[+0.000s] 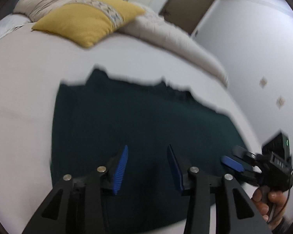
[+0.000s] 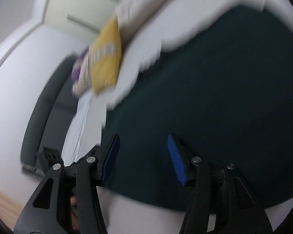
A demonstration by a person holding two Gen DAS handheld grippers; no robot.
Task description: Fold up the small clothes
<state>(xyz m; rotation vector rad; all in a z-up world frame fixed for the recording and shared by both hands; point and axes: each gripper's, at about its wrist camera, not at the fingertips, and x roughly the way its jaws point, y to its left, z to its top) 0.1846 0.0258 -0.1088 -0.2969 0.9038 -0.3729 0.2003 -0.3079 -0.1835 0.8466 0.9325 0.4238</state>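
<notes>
two hand-held grippers (image 1: 147, 168) (image 2: 143, 159), jaws apart, empty, over dark garment (image 1: 136, 120) on bed (image 1: 29, 97)
between folds, probably; next: pinch an edge, carry across

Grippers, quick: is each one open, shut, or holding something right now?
Left gripper: open, nothing between its pads, above the dark green garment.
Right gripper: open, empty, over the same garment.

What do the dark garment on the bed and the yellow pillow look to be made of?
Dark garment: soft matte fabric, dark teal, lying limp and flat on the bed; weave lost to blur. Yellow pillow: matte, coarse-looking woven cloth, plumply stuffed, with a patterned pale band.
</notes>
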